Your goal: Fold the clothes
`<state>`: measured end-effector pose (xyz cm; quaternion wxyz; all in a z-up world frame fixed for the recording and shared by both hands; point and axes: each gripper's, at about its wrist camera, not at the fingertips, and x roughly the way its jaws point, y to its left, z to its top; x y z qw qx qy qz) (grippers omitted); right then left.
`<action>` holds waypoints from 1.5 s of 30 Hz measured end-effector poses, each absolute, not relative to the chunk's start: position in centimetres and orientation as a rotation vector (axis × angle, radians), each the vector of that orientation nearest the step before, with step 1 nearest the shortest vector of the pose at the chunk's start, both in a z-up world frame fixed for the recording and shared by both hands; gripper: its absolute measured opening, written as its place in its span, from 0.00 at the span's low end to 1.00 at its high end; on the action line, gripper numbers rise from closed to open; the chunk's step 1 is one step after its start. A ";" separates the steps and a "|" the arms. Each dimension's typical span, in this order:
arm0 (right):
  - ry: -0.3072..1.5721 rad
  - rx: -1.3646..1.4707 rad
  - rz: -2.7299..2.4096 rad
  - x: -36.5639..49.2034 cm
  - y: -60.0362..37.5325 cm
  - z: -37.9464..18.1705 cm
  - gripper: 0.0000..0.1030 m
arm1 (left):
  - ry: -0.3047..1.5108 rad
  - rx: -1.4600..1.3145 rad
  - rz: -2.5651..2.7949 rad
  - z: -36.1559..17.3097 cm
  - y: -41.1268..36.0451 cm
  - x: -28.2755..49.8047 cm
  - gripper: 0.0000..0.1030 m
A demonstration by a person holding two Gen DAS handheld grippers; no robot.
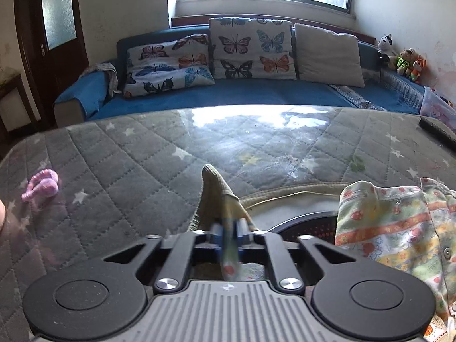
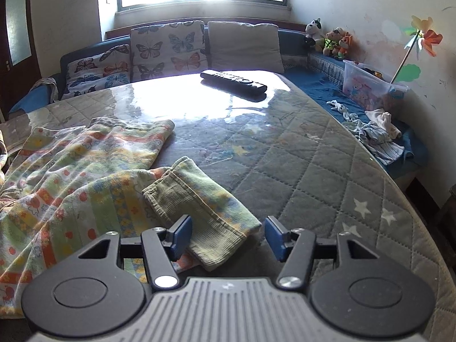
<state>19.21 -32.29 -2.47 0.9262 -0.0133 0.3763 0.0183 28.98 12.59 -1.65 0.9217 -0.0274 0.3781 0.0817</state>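
Note:
A child's patterned garment (image 2: pixel 71 171) with orange, yellow and green print lies crumpled on the quilted table cover (image 2: pixel 313 171). Its sleeve with a green ribbed cuff (image 2: pixel 199 216) stretches toward my right gripper (image 2: pixel 228 236), which is open with the cuff lying between its blue pads. In the left wrist view my left gripper (image 1: pixel 228 230) is shut on another ribbed cuff (image 1: pixel 219 196) of the garment, which sticks up from the jaws. More of the garment (image 1: pixel 393 228) lies at the right.
A black remote (image 2: pixel 233 81) lies at the table's far side. A purple toy (image 1: pixel 42 186) lies on the left. A blue sofa (image 1: pixel 228 94) with butterfly cushions stands behind; small clothes (image 2: pixel 376 134) and a plastic box (image 2: pixel 367 85) sit on it.

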 end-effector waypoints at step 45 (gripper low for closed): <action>0.664 -0.003 -0.035 17.2 -34.0 -0.5 0.78 | 0.758 -0.203 0.702 -0.7 24.8 0.9 0.12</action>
